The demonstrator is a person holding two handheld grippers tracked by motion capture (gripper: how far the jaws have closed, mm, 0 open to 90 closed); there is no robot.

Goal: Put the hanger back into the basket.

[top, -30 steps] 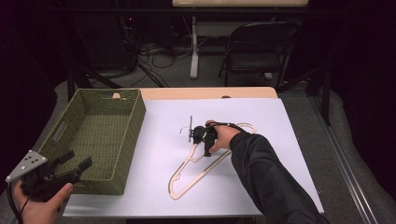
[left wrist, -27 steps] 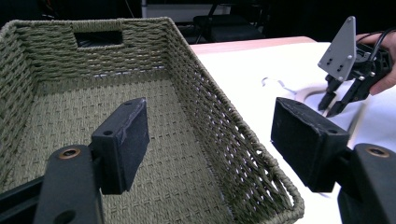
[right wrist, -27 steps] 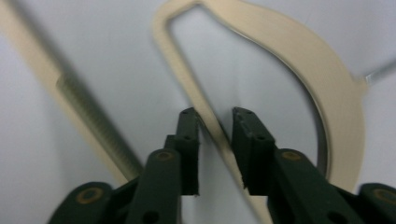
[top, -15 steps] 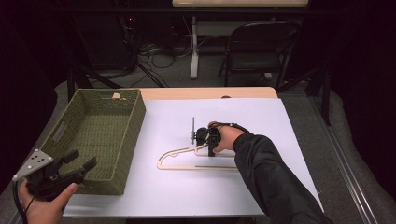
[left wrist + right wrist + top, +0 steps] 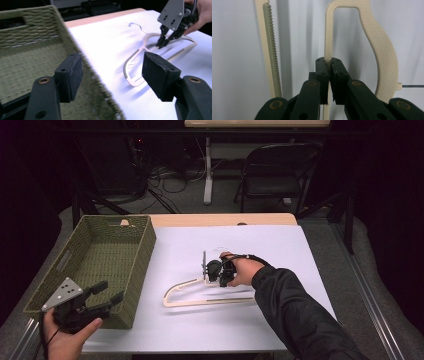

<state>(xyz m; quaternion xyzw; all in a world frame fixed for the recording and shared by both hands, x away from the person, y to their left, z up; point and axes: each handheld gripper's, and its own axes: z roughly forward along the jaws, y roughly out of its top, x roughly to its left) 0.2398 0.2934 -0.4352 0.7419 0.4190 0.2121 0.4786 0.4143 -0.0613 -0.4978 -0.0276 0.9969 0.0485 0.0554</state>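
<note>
Right tongs (image 5: pixel 329 75) are found clamped on a thin arm of the cream plastic hanger (image 5: pixel 210 300), the strip being pinched between both pads in the right gripper view. Closure on that arm is complete, with no gap seen beside the strip. In the high view these tongs (image 5: pixel 205 270) are seen near the middle of the white surface (image 5: pixel 280 245), held from the right by a hand in a dark sleeve (image 5: pixel 295 310).

Left tongs (image 5: pixel 112 72) are held wide apart with nothing between the pads; their jaws have just been closing slightly, yet no thing is gripped. In the high view they (image 5: pixel 107 292) are seen at the near left, over the near right corner of the green woven basket (image 5: pixel 95 255).

Position of the hanger is recorded as follows: it is on the white surface, right of the basket and apart from it, with its long ribbed bar (image 5: pixel 270 50) toward the person and its metal hook (image 5: pixel 135 25) pointing away. Whether it is lifted clear of the surface at the gripped arm cannot be told. Nothing is seen on the visible part of the basket floor.
</note>
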